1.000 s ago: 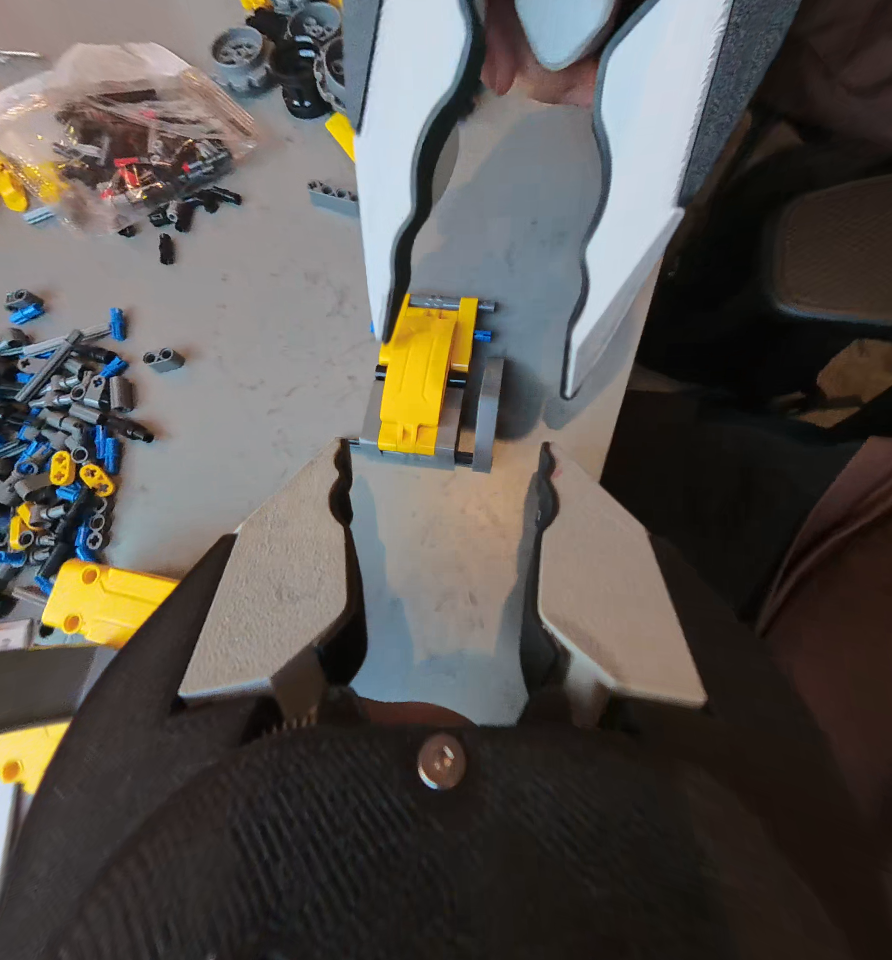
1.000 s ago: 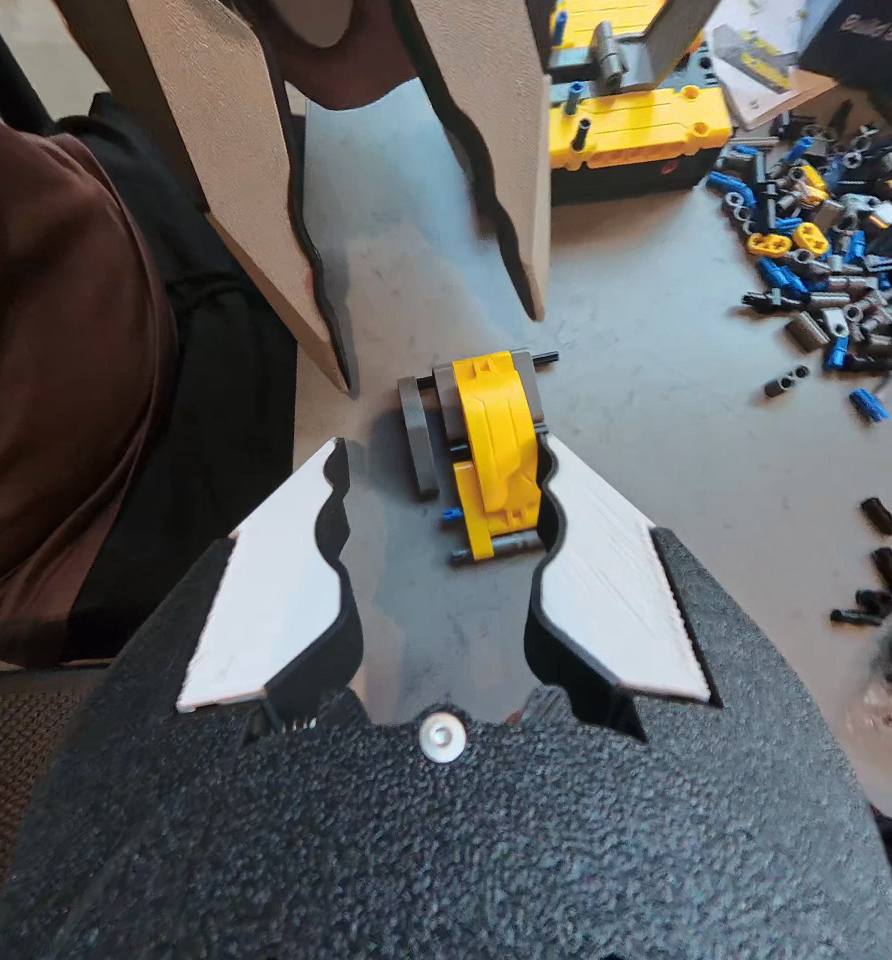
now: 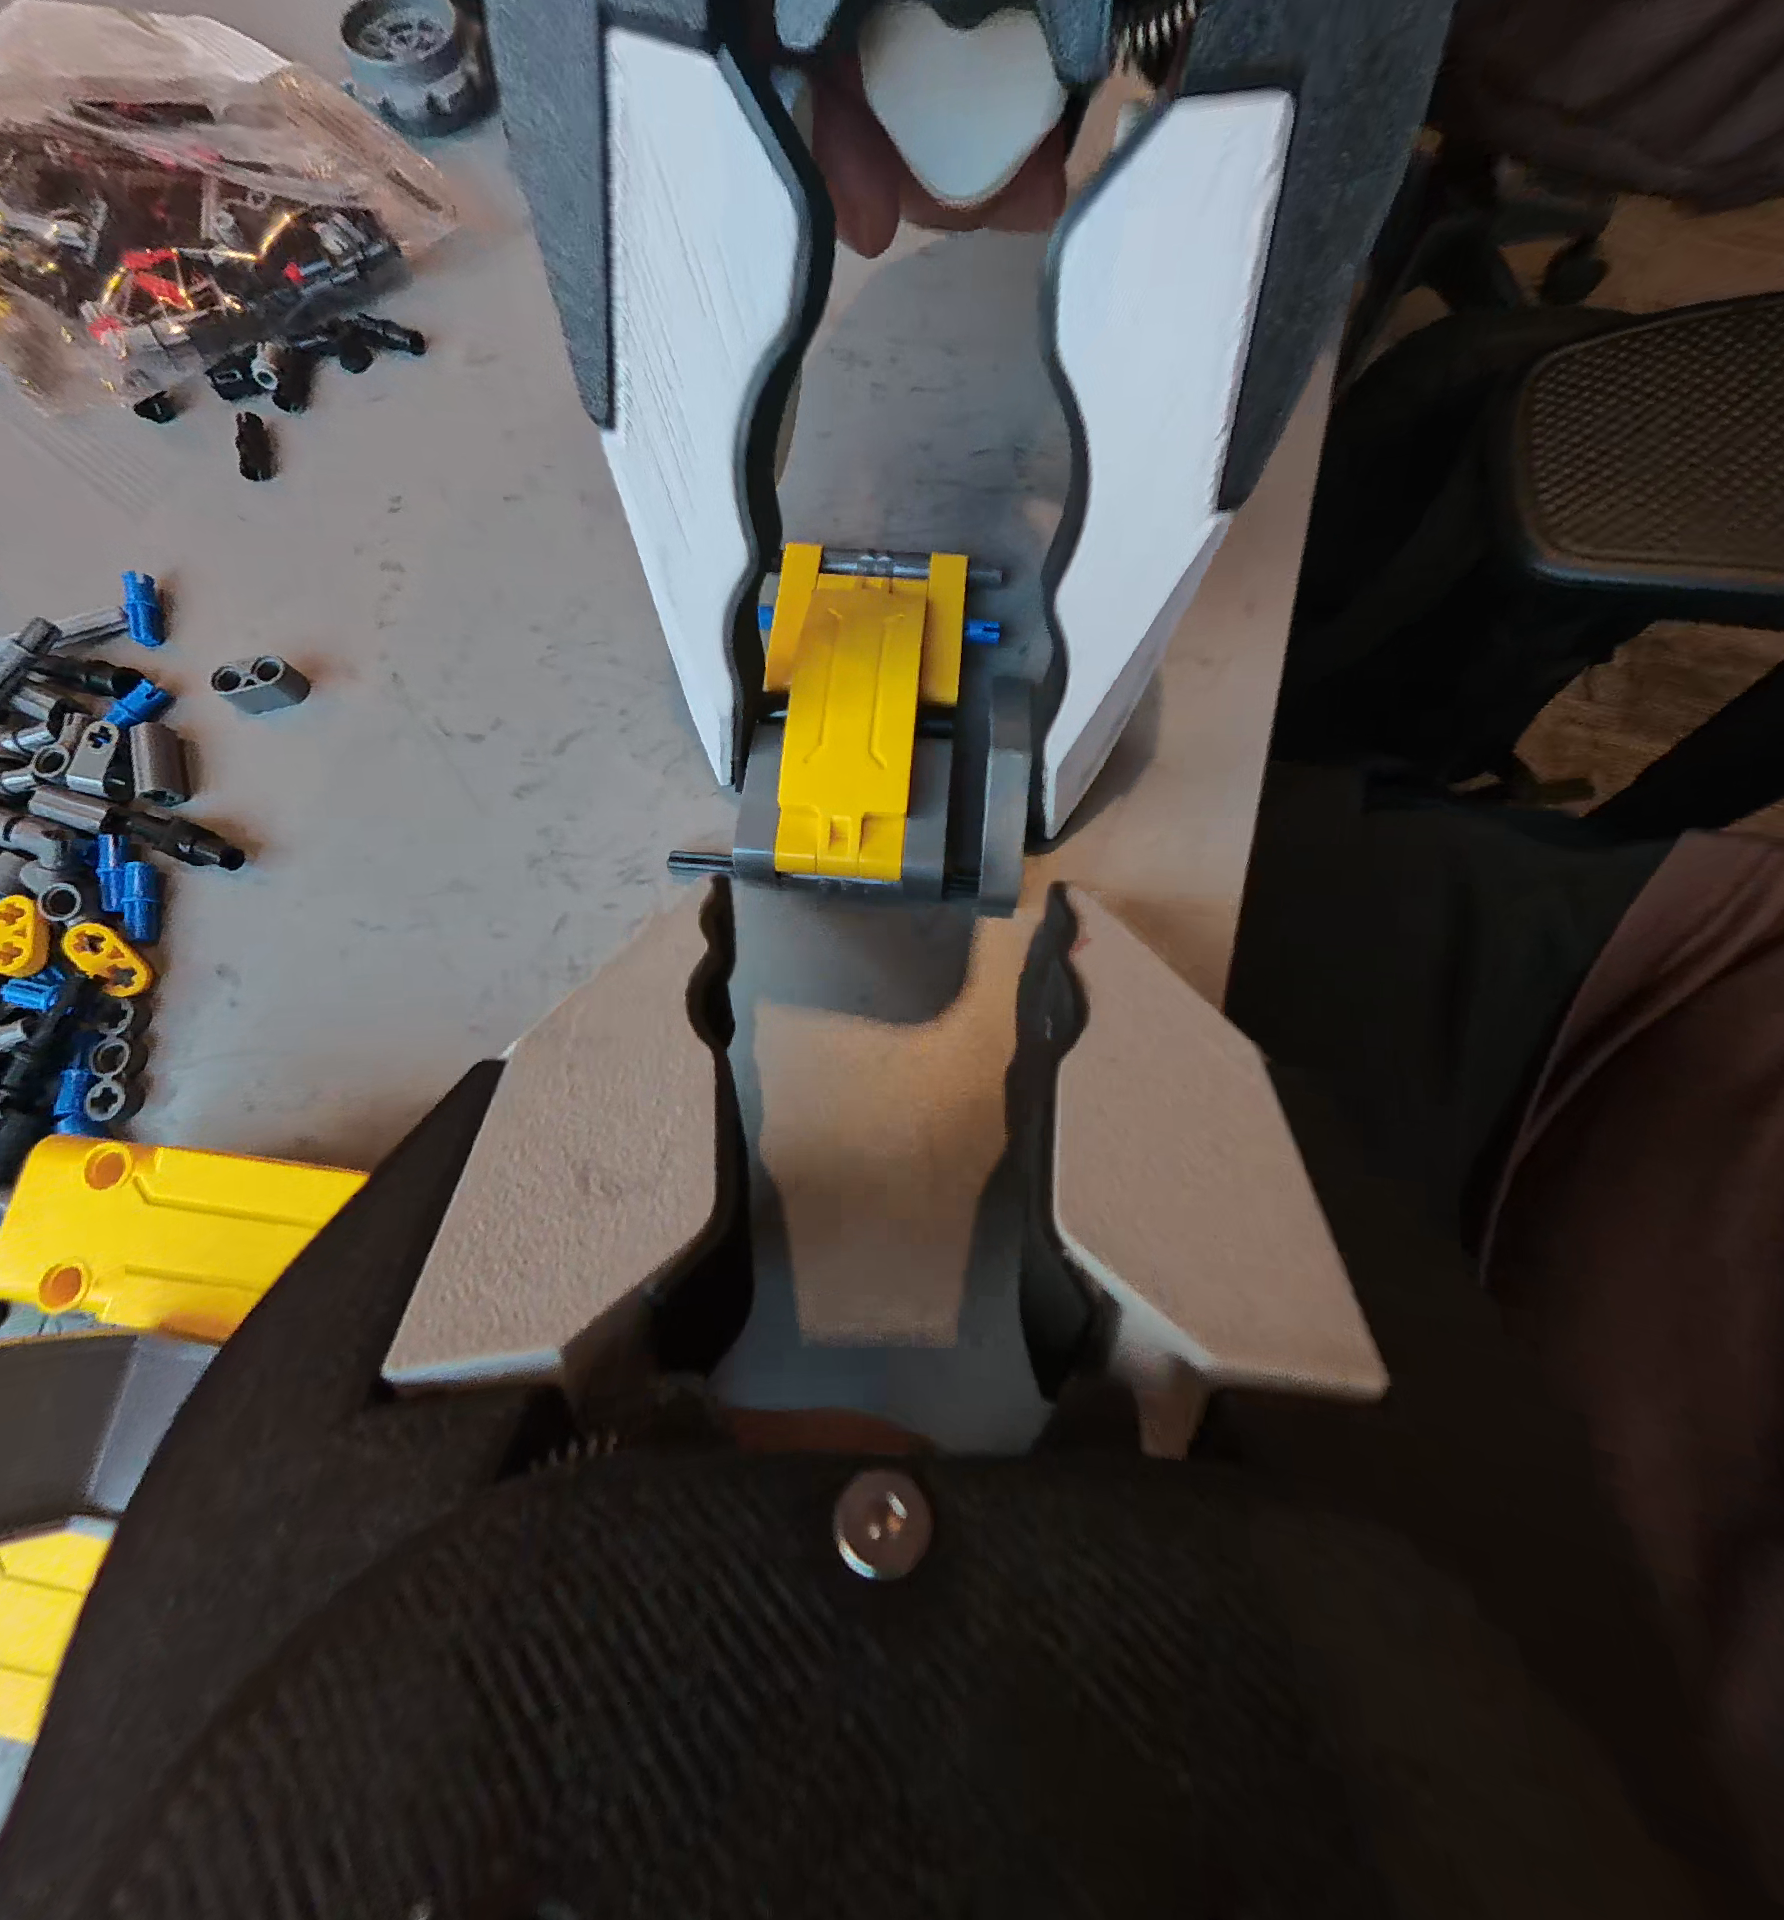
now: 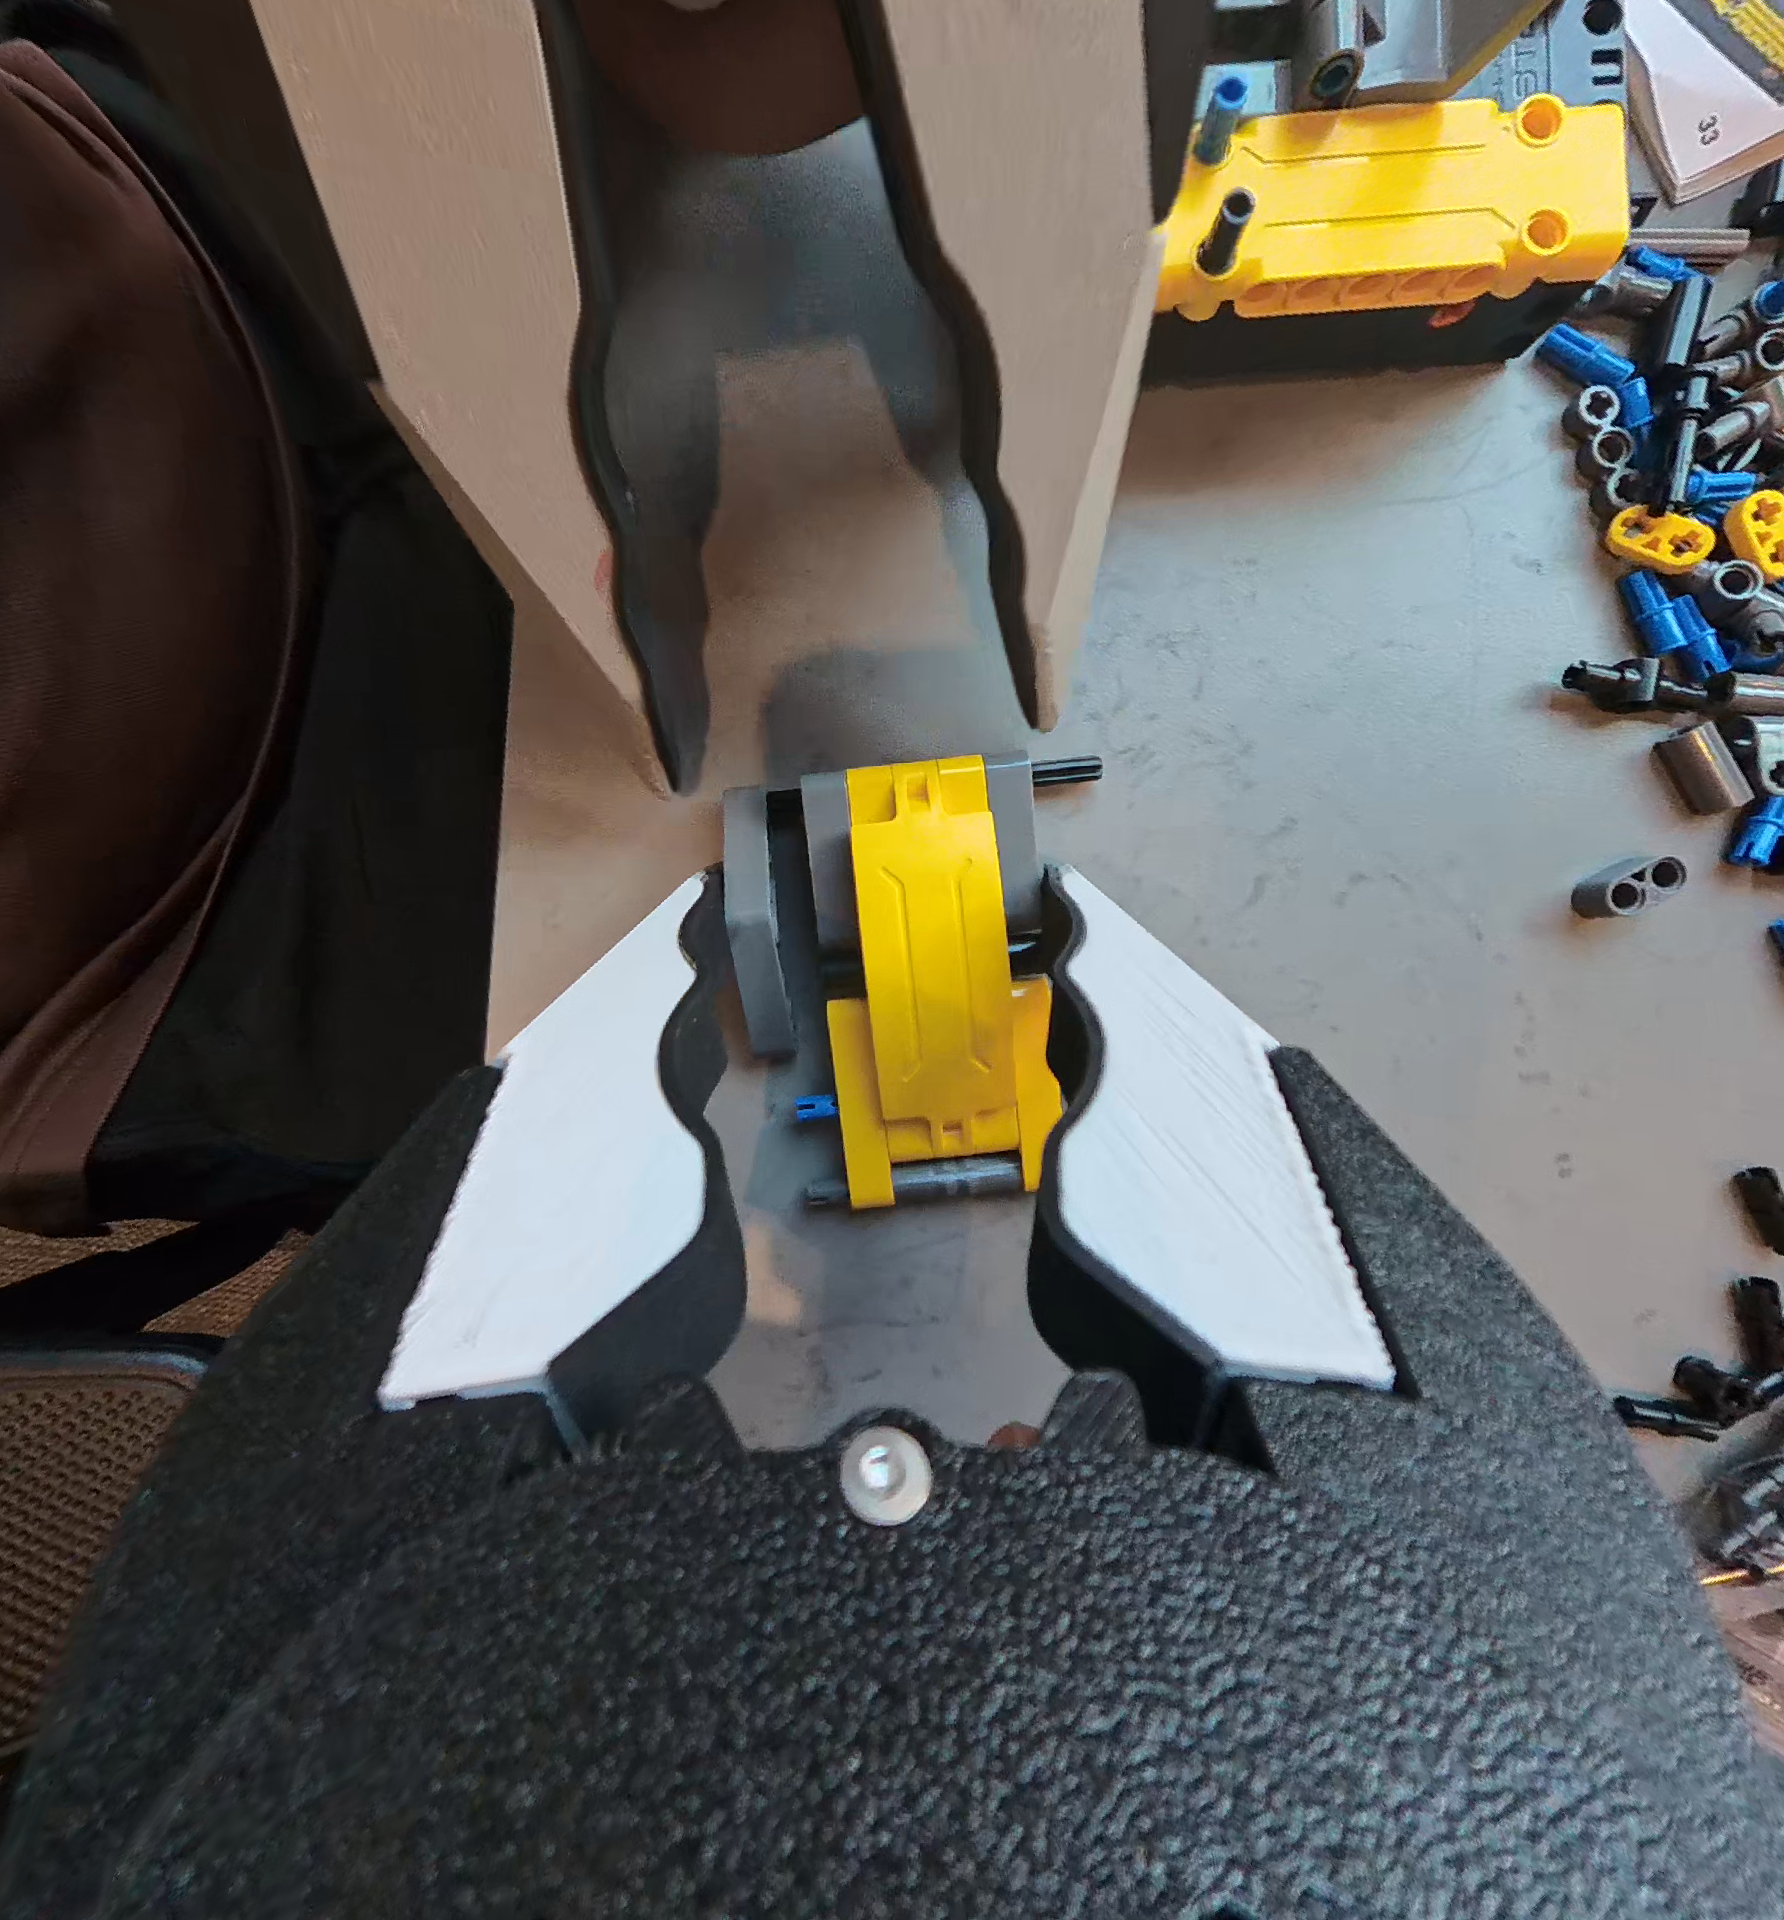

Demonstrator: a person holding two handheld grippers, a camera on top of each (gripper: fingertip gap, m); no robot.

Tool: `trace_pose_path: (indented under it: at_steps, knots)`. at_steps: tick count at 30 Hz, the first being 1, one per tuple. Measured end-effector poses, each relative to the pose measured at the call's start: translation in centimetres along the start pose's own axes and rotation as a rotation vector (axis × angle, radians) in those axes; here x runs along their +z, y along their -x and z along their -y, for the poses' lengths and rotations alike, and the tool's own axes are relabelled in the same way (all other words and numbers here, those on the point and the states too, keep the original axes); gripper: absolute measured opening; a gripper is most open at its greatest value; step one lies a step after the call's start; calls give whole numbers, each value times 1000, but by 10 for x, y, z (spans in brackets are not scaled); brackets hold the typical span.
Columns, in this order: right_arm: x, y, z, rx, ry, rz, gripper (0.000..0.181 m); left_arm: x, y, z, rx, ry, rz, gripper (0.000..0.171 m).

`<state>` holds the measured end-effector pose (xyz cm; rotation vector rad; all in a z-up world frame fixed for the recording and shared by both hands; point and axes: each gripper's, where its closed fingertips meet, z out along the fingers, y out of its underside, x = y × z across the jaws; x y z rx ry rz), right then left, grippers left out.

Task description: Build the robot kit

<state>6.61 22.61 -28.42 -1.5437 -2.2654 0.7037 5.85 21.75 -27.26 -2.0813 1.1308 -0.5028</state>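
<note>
A small yellow and grey brick assembly lies on the grey table near its edge. It also shows in the right wrist view. My right gripper, with white fingers, straddles the assembly, and both fingers touch its sides. In the left wrist view the right gripper reaches in from the top. My left gripper, with tan fingers, is open and empty, its tips just short of the assembly's near end. In the right wrist view the left gripper faces me from above.
A pile of small blue, grey and yellow pieces lies to one side, as does a plastic bag of parts. A larger yellow build and a booklet lie beyond. The table edge borders a chair. Less than 4 cm separates the two grippers' tips.
My right gripper has slid forward along the assembly, and its fingers have narrowed onto the sides. My left gripper has come closer to the assembly's near end.
</note>
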Motion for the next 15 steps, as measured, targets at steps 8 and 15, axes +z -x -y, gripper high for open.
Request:
trace_pose_path:
  at_steps: [8,15]
  knots:
    - [0,1,0,-2,-24,-11,60,-7,9,7,-52,92,-130,88]
    - [0,1,1,-2,-49,-10,60,3,-5,-8,32,271,-233,99]
